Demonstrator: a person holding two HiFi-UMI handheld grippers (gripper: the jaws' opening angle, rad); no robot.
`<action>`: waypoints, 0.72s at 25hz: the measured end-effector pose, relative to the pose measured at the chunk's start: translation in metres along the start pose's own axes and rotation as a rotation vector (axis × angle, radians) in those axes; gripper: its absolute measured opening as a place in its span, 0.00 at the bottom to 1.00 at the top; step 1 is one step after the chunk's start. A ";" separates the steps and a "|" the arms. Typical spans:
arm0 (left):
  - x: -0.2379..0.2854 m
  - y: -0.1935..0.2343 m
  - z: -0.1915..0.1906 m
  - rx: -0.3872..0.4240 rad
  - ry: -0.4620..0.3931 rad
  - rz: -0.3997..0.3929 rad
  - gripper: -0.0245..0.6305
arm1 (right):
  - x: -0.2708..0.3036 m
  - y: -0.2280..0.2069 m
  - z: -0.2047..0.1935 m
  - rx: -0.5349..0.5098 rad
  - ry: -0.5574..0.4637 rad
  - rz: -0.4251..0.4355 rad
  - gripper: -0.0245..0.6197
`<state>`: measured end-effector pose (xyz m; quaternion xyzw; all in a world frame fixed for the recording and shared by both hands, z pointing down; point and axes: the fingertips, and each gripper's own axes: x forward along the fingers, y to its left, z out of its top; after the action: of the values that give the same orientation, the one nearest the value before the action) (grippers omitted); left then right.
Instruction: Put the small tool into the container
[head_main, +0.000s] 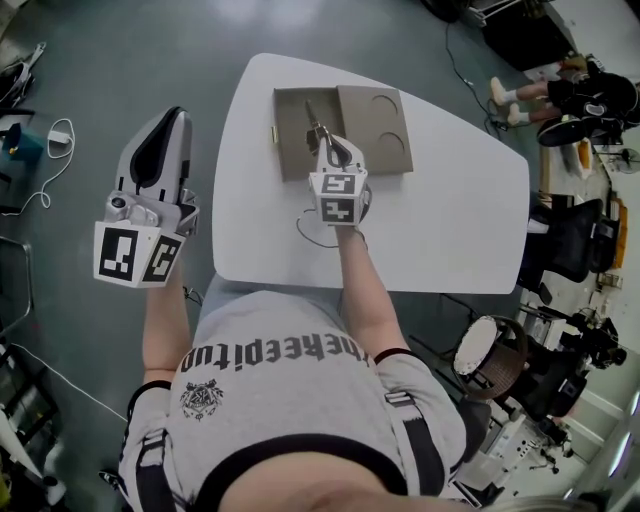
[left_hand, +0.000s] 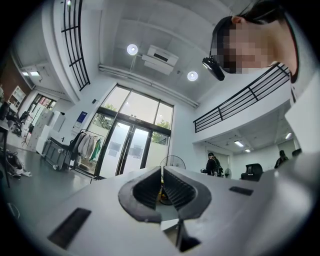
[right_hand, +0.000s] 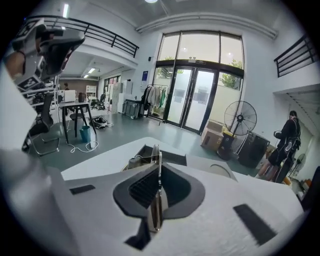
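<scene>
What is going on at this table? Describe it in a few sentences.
A person works with a pair of tongs in each hand. The right tongs are shut on a thin, flat metal tool, holding it over the open brown cardboard box on the white table. The tool is not yet released. The left tongs are shut and empty, held off the table's left side.
</scene>
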<state>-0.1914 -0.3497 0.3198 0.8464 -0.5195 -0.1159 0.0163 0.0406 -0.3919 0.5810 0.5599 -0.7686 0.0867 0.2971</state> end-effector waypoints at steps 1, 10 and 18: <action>0.000 0.003 -0.001 -0.001 0.003 0.003 0.06 | 0.004 0.001 -0.002 -0.015 0.016 -0.004 0.05; -0.002 0.031 -0.003 -0.001 0.017 0.025 0.06 | 0.031 0.002 -0.018 -0.132 0.143 -0.059 0.05; -0.003 0.057 -0.012 -0.009 0.034 0.035 0.06 | 0.053 0.004 -0.035 -0.200 0.238 -0.107 0.05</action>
<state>-0.2400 -0.3746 0.3405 0.8390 -0.5333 -0.1034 0.0312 0.0389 -0.4167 0.6392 0.5536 -0.7018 0.0595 0.4444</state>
